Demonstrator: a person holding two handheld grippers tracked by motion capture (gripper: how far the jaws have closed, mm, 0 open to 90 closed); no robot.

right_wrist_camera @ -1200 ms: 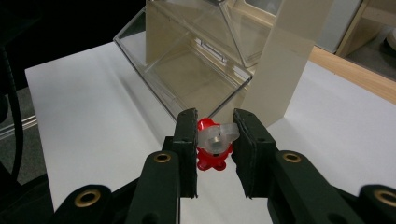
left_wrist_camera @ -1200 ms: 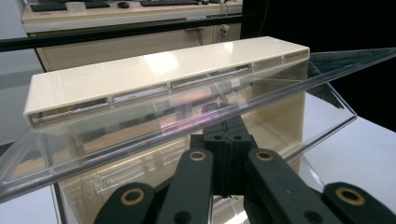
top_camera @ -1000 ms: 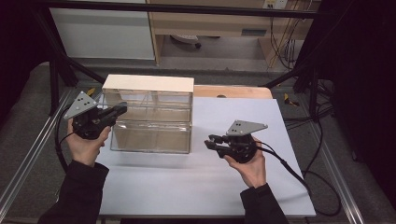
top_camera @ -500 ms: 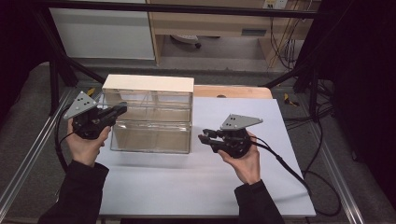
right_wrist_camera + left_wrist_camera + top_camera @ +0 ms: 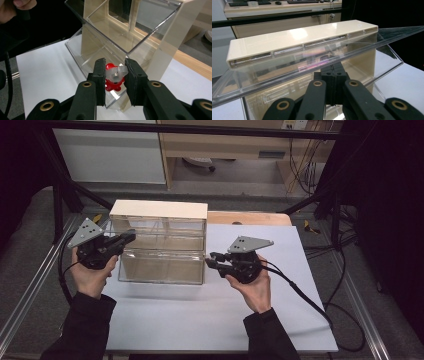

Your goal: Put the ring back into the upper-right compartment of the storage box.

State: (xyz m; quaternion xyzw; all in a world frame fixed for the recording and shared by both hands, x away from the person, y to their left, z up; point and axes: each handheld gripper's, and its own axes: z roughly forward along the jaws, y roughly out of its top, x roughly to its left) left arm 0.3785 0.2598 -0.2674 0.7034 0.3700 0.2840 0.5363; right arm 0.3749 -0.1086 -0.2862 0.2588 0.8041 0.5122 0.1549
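Nearest you, your right gripper (image 5: 212, 260) is clenched on a small red-and-clear toy (image 5: 114, 77), its 2 black jaws pinching the toy from both sides so it rides level toward the clear storage box (image 5: 162, 265). In the right gripper view the toy sits just before the open lower bin, near its front lip but not yet inside, so the drop looks like the step in hand.

Across the white table (image 5: 200, 315), your left gripper (image 5: 131, 236) is clenched too: its jaws meet with no gap in the left gripper view, and the tips sit at the underside edge of the tilted clear flap (image 5: 317, 68). I cannot tell whether they pinch that edge or only prop it. Either way, that looks like why the hand is there: it holds the flap raised so the mouth stays free for your right hand.

Farther back, the box's cream top (image 5: 299, 41) runs along the upper edge, with 4 slots showing under its front. Beyond it stands a wooden desk (image 5: 245, 142).
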